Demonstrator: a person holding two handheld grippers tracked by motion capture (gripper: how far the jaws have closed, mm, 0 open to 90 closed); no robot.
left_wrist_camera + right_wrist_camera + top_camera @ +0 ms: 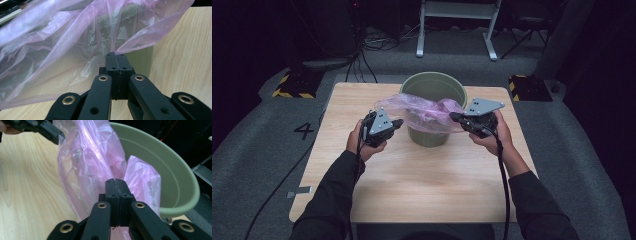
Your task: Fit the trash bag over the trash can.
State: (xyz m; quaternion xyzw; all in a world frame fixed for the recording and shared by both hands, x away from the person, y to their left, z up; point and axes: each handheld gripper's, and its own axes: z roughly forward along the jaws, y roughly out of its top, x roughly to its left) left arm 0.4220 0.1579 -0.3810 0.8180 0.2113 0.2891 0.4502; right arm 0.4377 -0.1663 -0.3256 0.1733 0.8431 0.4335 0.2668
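A: High view: the pink plastic bag drapes over the green bucket's near rim, its long axis running left to right across the table.

B: The left gripper and right gripper each have their jaws pressed together on an end of it.

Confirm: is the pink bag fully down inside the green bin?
No. In the high view the pink plastic bag drapes over the front rim and outer wall of the green bin, stretched between both grippers.
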